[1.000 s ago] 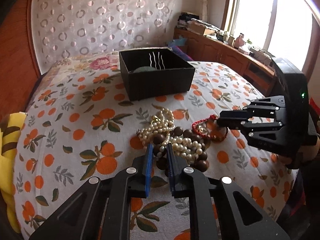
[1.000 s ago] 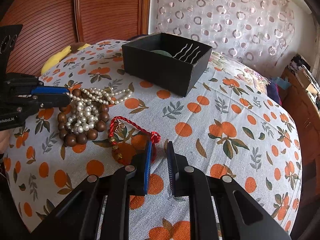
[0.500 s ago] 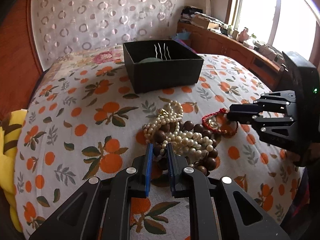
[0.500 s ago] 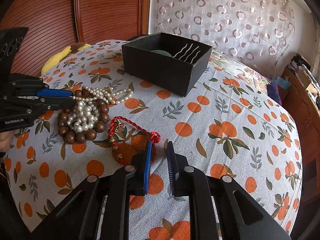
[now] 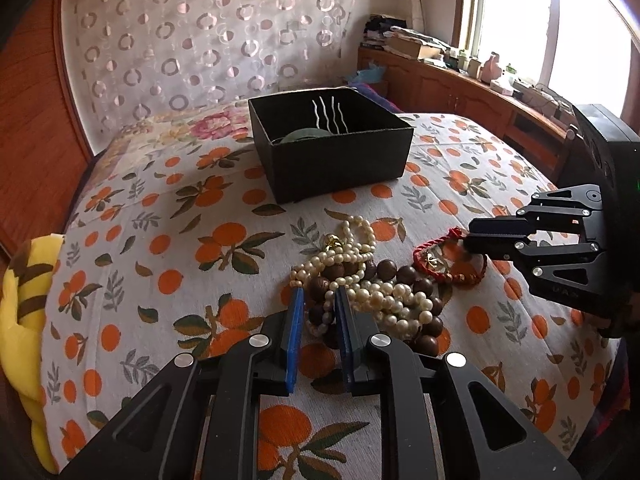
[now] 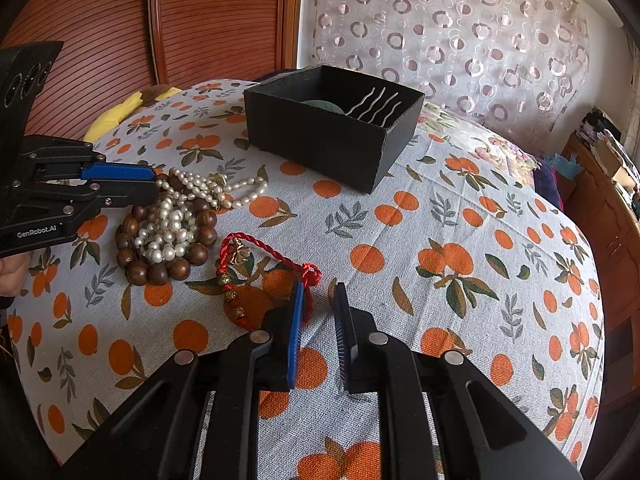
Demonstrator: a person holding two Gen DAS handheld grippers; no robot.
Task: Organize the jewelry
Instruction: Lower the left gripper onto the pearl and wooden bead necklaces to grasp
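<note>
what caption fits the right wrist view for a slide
Right gripper empty beside red cord bracelet; left gripper at white pearl strands, black box behind.

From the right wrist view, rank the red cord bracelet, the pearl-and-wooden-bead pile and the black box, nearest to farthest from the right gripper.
1. Red cord bracelet: at the right gripper tips, just left.
2. Pearl-and-wooden-bead pile: farther left, by the left gripper.
3. Black box: farthest, beyond both on the bedspread.

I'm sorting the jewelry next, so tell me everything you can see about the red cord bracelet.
The red cord bracelet is a twisted red rope loop with small gold beads, a gold charm and a knotted end. It lies flat on the orange-print cloth, just apart from the bead pile. The right gripper is at its knotted end; whether it touches is unclear.
</note>
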